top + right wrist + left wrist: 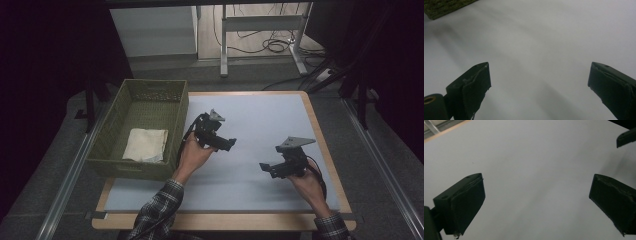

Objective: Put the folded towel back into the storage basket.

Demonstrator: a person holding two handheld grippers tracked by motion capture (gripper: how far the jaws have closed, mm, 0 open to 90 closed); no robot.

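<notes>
A lab-like recording room: grey carpet, a metal-framed bench (pixel 260 30) with loose cables (pixel 272 45) at upper centre, dark curtains at both sides.

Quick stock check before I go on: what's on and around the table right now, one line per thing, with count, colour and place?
Basket: one, olive green, woven, on the table's left edge.
Folded cloth: one, cream, lying inside the basket at its near end.
Table mat: one, pale grey-white, covering the wooden tabletop.
Metal table frame: one, light grey, on the floor beyond the table.
Cables: several, black, on the floor under that frame.
Left claw: one, black, over the mat's middle, jaws wide apart, nothing between them.
Right claw: one, black, over the mat's right part, jaws wide apart, nothing held.
Sleeves: two, plaid, at the near edge.
</notes>
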